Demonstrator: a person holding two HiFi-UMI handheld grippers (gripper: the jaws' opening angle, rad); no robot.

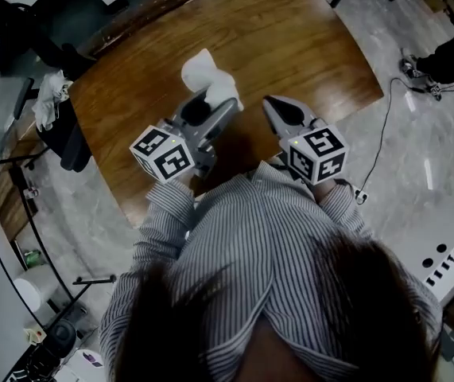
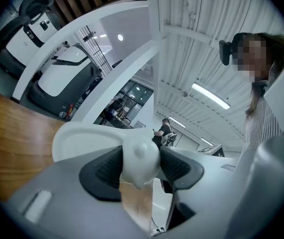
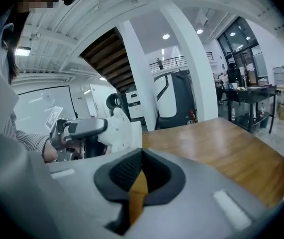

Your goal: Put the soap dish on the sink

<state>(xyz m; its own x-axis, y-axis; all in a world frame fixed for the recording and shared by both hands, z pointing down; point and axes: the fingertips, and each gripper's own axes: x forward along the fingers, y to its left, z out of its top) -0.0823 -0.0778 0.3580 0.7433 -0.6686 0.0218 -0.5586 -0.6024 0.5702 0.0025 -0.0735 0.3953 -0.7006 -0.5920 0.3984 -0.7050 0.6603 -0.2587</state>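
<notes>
Left gripper clamps the white soap dish over the bench, likely for carrying; right gripper is closed and empty.

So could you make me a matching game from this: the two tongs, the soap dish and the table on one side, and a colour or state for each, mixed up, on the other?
1. left tongs
2. right tongs
3. soap dish
4. table

A. brown wood
B. white
C. shut, nothing between them
D. shut on the soap dish

Pairs: 1-D, 2-C, 3-B, 4-A
</notes>
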